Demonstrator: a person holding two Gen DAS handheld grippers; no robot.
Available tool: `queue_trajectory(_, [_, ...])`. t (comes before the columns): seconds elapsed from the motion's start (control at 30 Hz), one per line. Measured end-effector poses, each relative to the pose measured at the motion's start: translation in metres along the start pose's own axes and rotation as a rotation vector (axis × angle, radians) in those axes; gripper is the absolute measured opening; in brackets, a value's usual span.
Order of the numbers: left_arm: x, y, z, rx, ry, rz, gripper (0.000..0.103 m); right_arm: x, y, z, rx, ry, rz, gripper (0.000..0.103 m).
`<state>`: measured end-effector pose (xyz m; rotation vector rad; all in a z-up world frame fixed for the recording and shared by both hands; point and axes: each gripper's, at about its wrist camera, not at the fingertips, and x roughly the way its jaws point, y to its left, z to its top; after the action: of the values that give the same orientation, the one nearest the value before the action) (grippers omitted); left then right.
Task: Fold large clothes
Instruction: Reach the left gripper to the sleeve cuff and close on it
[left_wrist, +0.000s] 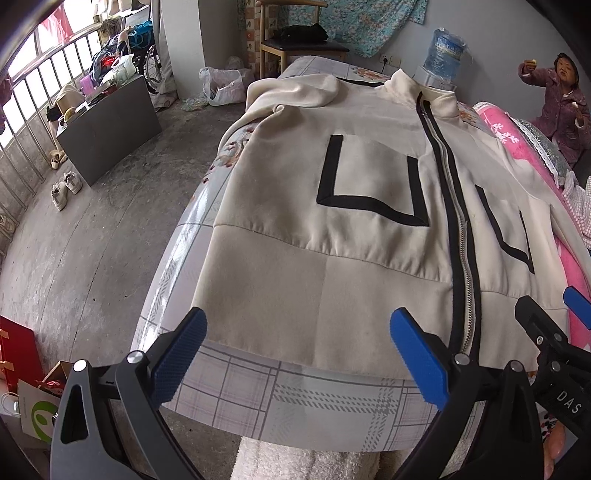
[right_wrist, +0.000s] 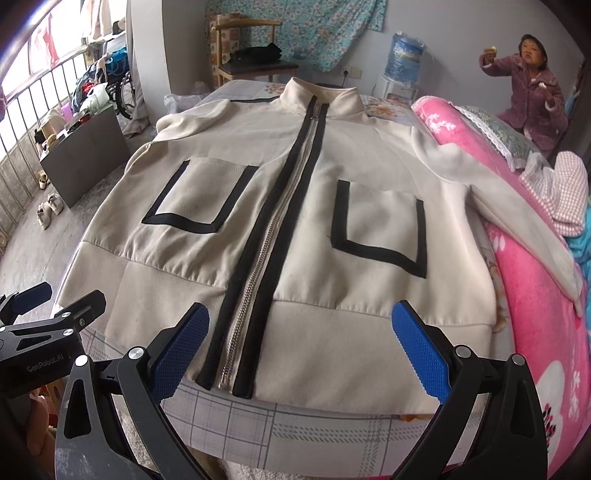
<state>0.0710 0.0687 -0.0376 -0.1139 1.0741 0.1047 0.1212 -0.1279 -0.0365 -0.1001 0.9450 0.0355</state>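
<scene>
A cream zip-up jacket (left_wrist: 369, 177) with black trim and two black-edged pockets lies flat, front up, on a bed; it also shows in the right wrist view (right_wrist: 295, 229). Its left sleeve (left_wrist: 295, 92) is bunched near the shoulder. Its right sleeve (right_wrist: 517, 206) drapes over a pink blanket. My left gripper (left_wrist: 299, 354) is open and empty, hovering just before the hem, left of the zipper (left_wrist: 461, 258). My right gripper (right_wrist: 301, 350) is open and empty, before the hem, straddling the zipper's (right_wrist: 258, 288) lower end.
The bed sheet (left_wrist: 295, 406) is plaid. A pink blanket (right_wrist: 535, 295) is heaped along the bed's right side. A grey cabinet (left_wrist: 107, 136), shoes (left_wrist: 64, 188) and a chair (left_wrist: 295, 44) stand on the concrete floor. A person (right_wrist: 528, 85) sits at far right.
</scene>
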Motion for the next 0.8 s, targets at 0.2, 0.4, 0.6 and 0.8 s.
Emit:
queue_trajectory(0.2, [0.018, 0.025, 0.022, -0.044, 0.005, 0.041, 0.098, 0.023, 0.029, 0.029, -0.088, 0.004, 0.033, 0.095])
queue_trajectory(0.4, [0.028, 0.074, 0.060, -0.108, -0.028, 0.091, 0.098, 0.045, 0.073, 0.063, -0.232, -0.035, 0.122, 0.095])
queue_trajectory(0.6, [0.051, 0.132, 0.098, -0.231, -0.087, -0.129, 0.098, 0.074, 0.118, 0.084, -0.350, -0.013, 0.245, 0.095])
queue_trajectory(0.8, [0.108, 0.177, 0.136, -0.406, 0.037, -0.187, 0.098, 0.093, 0.148, 0.086, -0.417, 0.039, 0.285, 0.095])
